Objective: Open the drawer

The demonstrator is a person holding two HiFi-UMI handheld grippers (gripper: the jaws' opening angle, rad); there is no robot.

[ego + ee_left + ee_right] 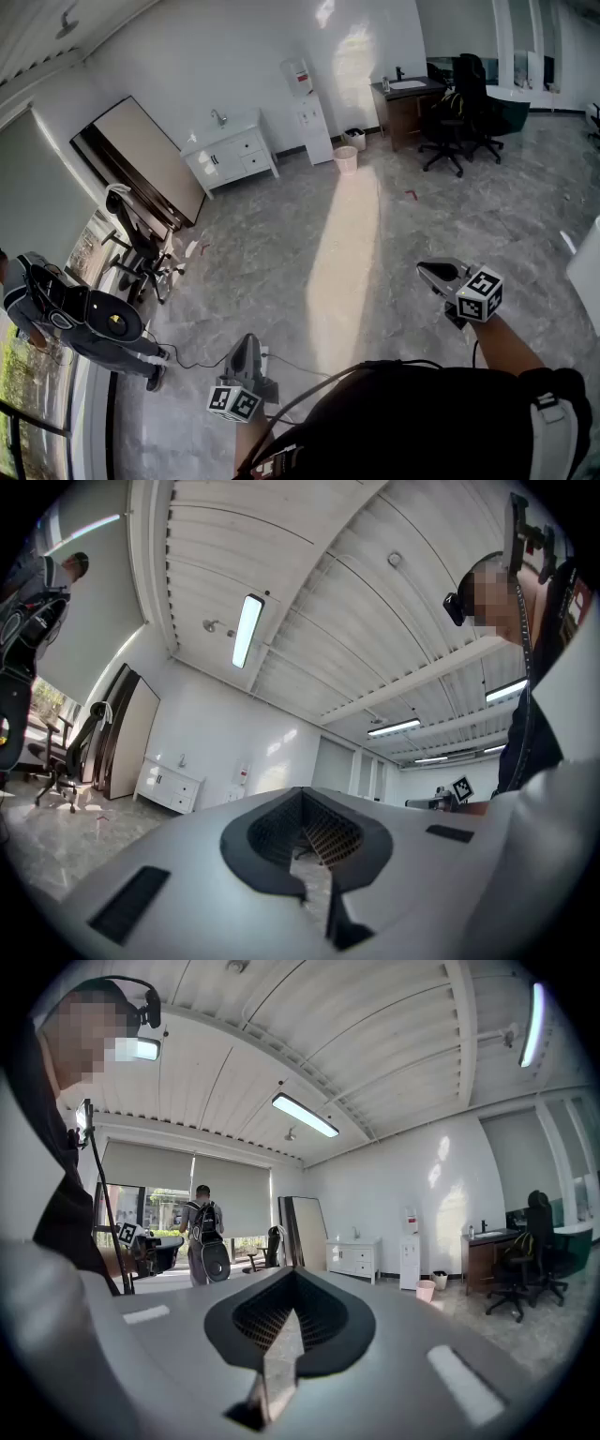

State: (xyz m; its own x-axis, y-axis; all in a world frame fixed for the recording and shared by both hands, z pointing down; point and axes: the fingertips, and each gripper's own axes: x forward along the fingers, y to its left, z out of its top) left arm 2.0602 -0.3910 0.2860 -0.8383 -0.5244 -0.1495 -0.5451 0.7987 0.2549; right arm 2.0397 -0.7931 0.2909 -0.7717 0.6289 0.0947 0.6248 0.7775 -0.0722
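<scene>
While the person stands well back on the grey marble floor [375,234], the left claw [247,340] and the right claw [427,271] are held out in the air, well apart from each other and pointing away from the body. Both claws are clenched. In the left gripper view the two dark pads meet with only a thin slit between them, and the right gripper view shows the same. Nothing is caught in either one, and neither touches anything.

The white cabinet [232,155] stands at the far edge of the floor, against the white wall, with a tap on its top. Its drawers [253,155] sit in its right half. They look shut, though from this far off that is hard to be sure of.

A tall beige panel [150,159] leans on the wall just beside the cabinet on the left. A white water dispenser [312,127] stands near it on the right, with a pink bin [346,159] just beside that. Further right along the same edge is a dark table [405,105] with black office chairs [450,122] in front of it.

Near the floor's left edge, by the window, a second person [75,323] wearing a backpack stands next to another black chair [136,246].
</scene>
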